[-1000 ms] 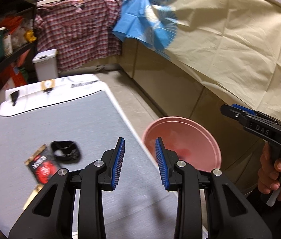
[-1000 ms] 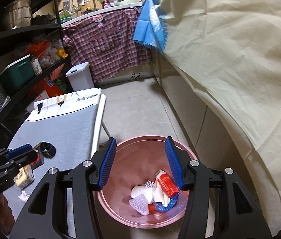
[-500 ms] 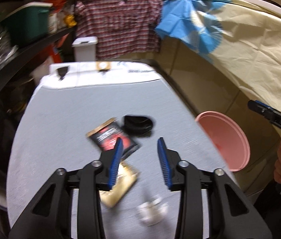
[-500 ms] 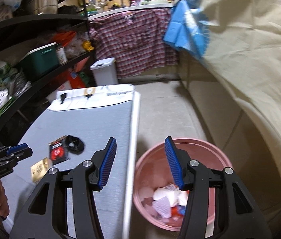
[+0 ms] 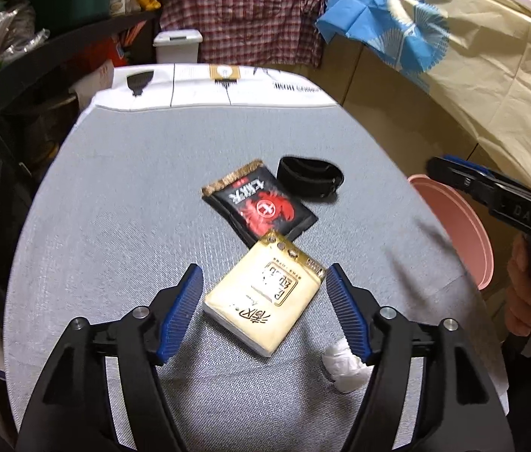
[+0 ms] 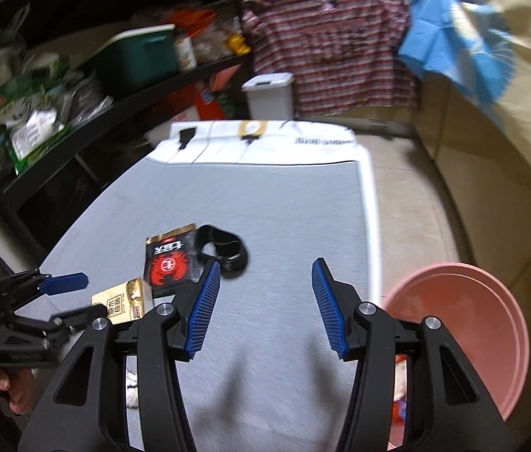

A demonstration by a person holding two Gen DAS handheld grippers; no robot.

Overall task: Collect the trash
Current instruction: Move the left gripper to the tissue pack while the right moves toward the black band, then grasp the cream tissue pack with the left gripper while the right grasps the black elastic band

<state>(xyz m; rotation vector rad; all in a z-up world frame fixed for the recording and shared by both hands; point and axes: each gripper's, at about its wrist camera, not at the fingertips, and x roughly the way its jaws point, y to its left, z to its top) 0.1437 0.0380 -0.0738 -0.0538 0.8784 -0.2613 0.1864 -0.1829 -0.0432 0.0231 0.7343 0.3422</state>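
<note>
Left wrist view: your left gripper [image 5: 264, 297], jaws opening and grasping nothing, straddles the cream packet [image 5: 264, 303] near the table's [image 5: 114, 203] near edge, its long axis diagonal to the fingers; your right gripper [image 6: 265, 305], unclenched, hangs empty farther off.

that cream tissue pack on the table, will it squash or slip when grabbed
The tissue pack looks soft and puffy, so it will probably squash a little under the pads. Its glossy wrap may be slippery. It lies flat on the table, so it should not roll.
</note>
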